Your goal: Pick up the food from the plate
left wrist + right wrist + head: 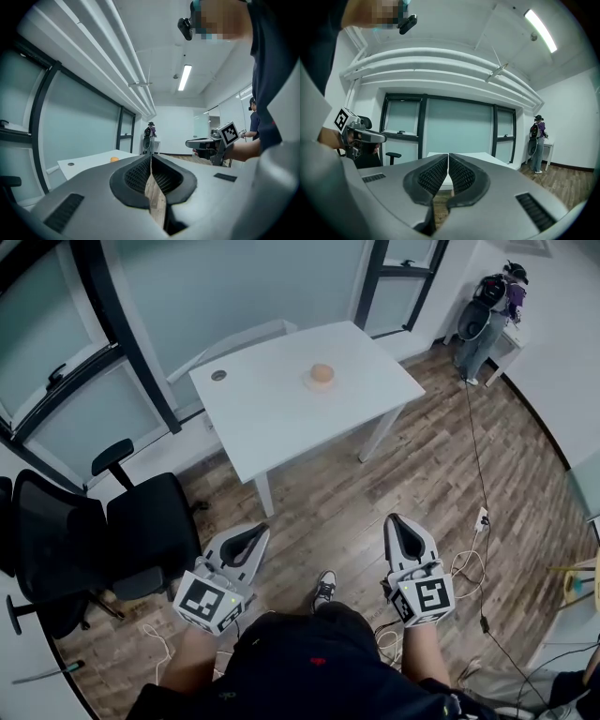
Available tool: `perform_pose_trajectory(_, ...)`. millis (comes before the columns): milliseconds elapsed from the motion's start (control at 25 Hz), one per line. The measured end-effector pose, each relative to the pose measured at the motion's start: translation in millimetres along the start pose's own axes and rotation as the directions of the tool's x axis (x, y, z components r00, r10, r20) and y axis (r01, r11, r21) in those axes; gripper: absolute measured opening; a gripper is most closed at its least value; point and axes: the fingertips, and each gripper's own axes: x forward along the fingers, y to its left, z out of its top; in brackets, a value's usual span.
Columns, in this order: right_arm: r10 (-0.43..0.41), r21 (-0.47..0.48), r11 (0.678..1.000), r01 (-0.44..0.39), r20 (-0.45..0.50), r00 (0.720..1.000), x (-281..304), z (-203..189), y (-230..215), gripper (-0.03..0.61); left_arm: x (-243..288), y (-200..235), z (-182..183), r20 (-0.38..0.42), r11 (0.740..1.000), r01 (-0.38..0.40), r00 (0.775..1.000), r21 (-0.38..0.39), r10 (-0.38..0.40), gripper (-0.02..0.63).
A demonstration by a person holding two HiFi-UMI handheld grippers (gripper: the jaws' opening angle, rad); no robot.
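Firstly, in the head view, the food (pixel 322 373) is seen as a small round orange-tan lump on a pale plate (pixel 320 385) on the white table (pixel 272 413), well apart from both grippers. In the left gripper view, the left gripper (pixel 151 157) is shown pressed together, empty. In the right gripper view, the right gripper (pixel 448 155) is likewise closed on nothing.

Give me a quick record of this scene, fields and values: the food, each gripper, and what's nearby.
food: round orange piece, on the plate
plate: on the white table
left gripper: jaws together, empty, held low, short of the table
right gripper: jaws together, empty, held low, short of the table
nearby: black office chair left of the table
task state: food not yet picked up
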Motion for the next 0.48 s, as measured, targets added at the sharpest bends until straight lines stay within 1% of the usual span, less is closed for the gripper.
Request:
perform_pose_trajectory(280,0.001,0.022,1.000,-0.001,-0.010,1.000,40,-9,-95,0.026,97,10,17,-0.002,0.999,-0.031,1.000,0.014,0.031,0.031)
perform_pose_trajectory(480,0.028,0.038,0.999,-0.027,-0.029,0.999,67,-20,-149,0.026,156,10,19,-0.021,0.999,-0.046,0.999,0.021,0.047,0.031)
